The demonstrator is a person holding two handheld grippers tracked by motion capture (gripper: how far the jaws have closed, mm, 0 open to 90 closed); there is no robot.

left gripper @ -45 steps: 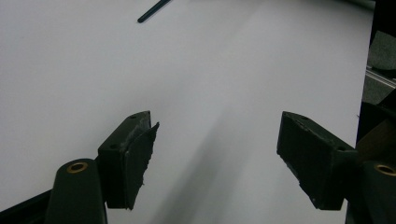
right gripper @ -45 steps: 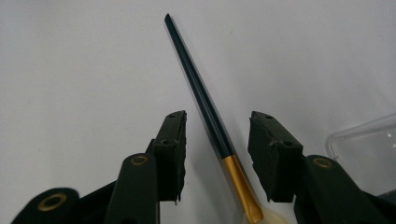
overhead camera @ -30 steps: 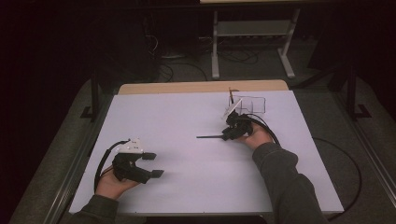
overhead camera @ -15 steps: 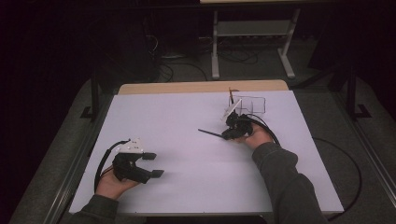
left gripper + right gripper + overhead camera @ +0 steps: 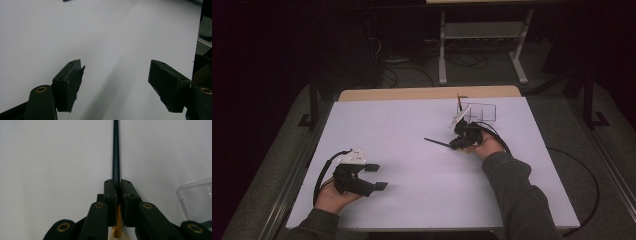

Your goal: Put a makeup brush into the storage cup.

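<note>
While pencil [image 5: 438, 143] is clamped | clear box [image 5: 481, 112]: contents unclear

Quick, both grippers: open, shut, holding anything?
Left gripper: open, nothing between the jaws.
Right gripper: just closed on the thin dark stick.

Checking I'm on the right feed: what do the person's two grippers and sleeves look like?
Both grippers are black. The left gripper carries a pale grey three-cornered plate and a black cable looping behind it; its jaws have flat, blocky pads and brass-coloured pivot rivets. The right gripper has the same plate, rivets and a black cable. Both sleeves are dark grey-green.
</note>
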